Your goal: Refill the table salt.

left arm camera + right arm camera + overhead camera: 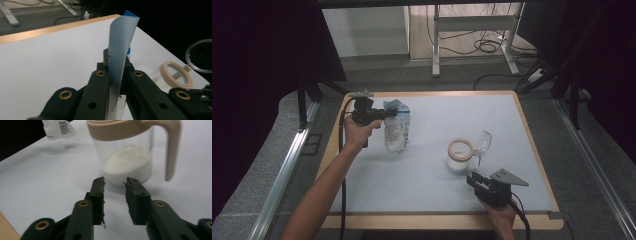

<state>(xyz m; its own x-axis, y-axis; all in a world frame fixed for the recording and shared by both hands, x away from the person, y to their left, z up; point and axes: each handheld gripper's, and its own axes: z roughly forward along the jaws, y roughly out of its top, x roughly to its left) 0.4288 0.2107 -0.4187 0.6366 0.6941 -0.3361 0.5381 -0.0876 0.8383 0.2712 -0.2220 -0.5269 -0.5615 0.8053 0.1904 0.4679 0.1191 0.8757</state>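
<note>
Nearest, at the front edge of the counter (pixel 422 195), we log the right claw (pixel 473 178), carried in the person's right hand (pixel 499 212). In the right gripper view its jaws stand apart with nothing between them, released, the pads bare.

Just beyond it we list a clear jar (pixel 127 162) with a beige rim and handle, standing upright on the white counter top. White powder (pixel 128 165) fills its lower part. Seen from the high view, its clear hinged lid (pixel 482 141) is swung open behind the rim.

Farther off, toward the far left corner, we enter a plastic bag (pixel 396 127) of white contents, with blue print at its top and a barcode on its lower face. The left claw (pixel 388 114), held in the left hand (pixel 358 131), is clenched on the bag's upper edge; in the left gripper view the thin top strip rises between the closed jaws. The bag hangs upright; we cannot tell whether its bottom touches the counter.

Beyond the counter we note grey floor (pixel 412 80), a metal desk frame (pixel 472 30) and cables (pixel 484 46).
</note>
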